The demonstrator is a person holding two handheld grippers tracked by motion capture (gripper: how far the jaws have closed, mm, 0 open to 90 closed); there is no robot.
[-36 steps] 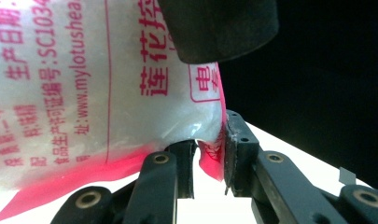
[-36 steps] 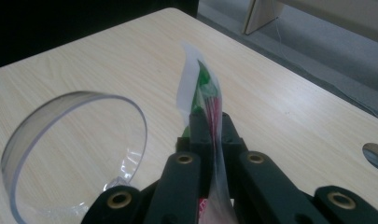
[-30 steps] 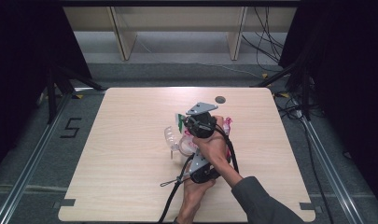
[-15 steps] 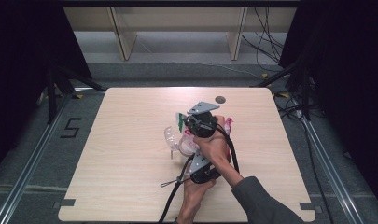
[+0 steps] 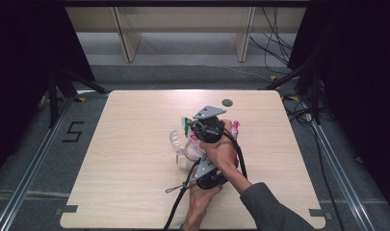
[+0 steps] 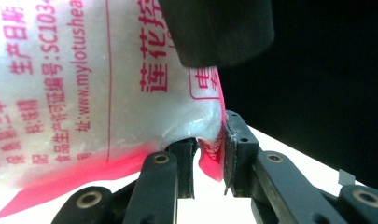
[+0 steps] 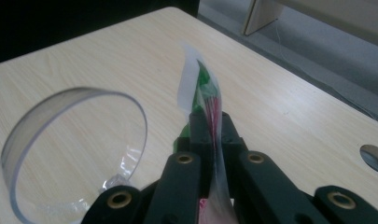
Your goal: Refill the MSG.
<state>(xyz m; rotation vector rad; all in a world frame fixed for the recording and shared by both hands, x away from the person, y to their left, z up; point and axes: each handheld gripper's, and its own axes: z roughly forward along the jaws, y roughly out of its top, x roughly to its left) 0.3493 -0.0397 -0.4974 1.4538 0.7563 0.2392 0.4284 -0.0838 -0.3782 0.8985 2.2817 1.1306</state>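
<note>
A white plastic bag (image 6: 84, 79) with pink print hangs between my two grippers above the middle of the table. My left gripper (image 6: 210, 158) is shut on the bag's pink bottom corner. In the high view it sits low, at the near hand (image 5: 198, 161). My right gripper (image 7: 210, 122) is shut on a thin clear edge of the bag (image 7: 196, 84) that carries green and red print. Seen from above, the right gripper (image 5: 190, 127) is the farther one, with the grey plate on top. A clear round plastic cup (image 7: 37, 116) lies on the table just left of the bag, also the cup (image 5: 175, 140).
The wooden table (image 5: 130, 183) has a round cable hole (image 5: 227, 102) near its far edge, also the hole (image 7: 375, 156). A black cable (image 5: 175, 211) trails off the near edge. Dark stands and cables flank the table on both sides.
</note>
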